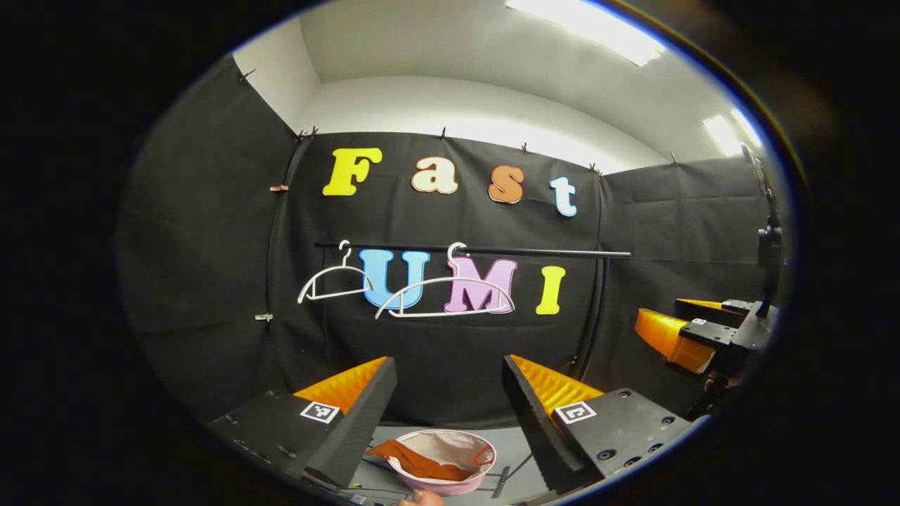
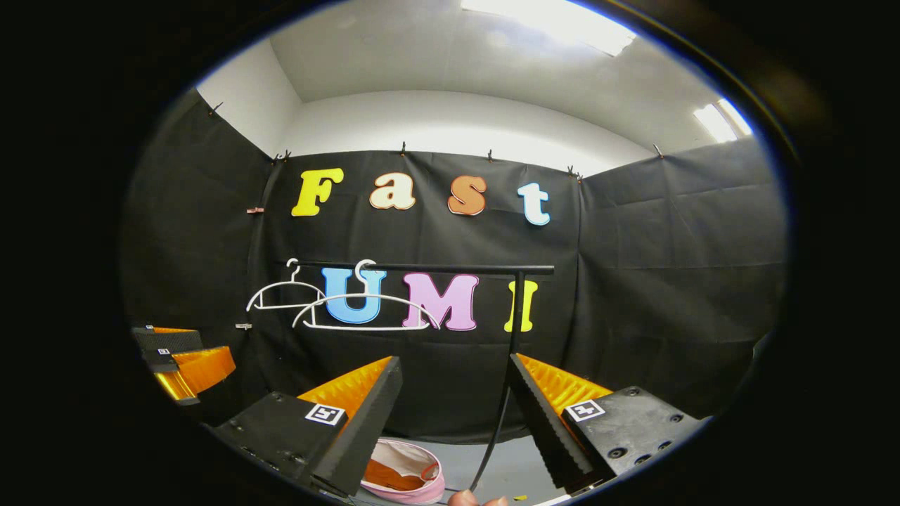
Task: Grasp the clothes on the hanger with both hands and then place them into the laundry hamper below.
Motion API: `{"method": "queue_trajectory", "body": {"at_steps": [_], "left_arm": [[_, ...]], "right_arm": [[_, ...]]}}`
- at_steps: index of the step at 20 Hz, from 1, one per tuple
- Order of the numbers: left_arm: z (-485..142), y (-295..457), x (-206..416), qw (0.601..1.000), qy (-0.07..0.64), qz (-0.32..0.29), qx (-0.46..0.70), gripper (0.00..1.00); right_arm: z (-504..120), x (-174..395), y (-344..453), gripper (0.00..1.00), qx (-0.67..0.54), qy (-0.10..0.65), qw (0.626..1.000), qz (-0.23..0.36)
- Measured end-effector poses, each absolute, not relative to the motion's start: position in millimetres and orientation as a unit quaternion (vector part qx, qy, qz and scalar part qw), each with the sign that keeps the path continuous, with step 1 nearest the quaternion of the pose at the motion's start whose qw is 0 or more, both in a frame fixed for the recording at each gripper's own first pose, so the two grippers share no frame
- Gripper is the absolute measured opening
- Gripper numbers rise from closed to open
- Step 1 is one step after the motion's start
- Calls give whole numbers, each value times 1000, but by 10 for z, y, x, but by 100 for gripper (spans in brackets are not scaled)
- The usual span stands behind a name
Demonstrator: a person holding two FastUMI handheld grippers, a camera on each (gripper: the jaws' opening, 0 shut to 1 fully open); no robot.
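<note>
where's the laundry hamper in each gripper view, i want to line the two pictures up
Left gripper view: the pink laundry hamper sits at bottom centre, between this gripper's two fingers, with an orange garment draped inside.
Right gripper view: the laundry hamper is at the bottom, left of centre, partly behind the left-hand finger.
Shared landmark: the larger white hanger on the black rail, above the hamper.

Matt orange cloth point(image 1: 420, 464) in glossy-lined pink hamper point(image 1: 450, 485); white plastic hangers point(image 1: 444, 295).
</note>
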State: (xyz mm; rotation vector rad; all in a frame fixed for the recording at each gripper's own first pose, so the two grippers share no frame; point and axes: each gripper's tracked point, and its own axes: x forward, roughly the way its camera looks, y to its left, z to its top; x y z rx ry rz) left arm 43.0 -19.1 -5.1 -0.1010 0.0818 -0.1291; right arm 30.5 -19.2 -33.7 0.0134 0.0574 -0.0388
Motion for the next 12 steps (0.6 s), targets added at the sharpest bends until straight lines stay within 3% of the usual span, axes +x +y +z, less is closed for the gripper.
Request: {"method": "queue_trajectory", "body": {"at_steps": [7,12], "left_arm": [[-116,-240,391,995,49,-77,-48,92],[-128,-294,389,993,56,-86,-54,95]], "right_arm": [[-357,281,-69,97,-6,37,999,-14],[-301,305,-1,98,-4,29,1000,-9]]}}
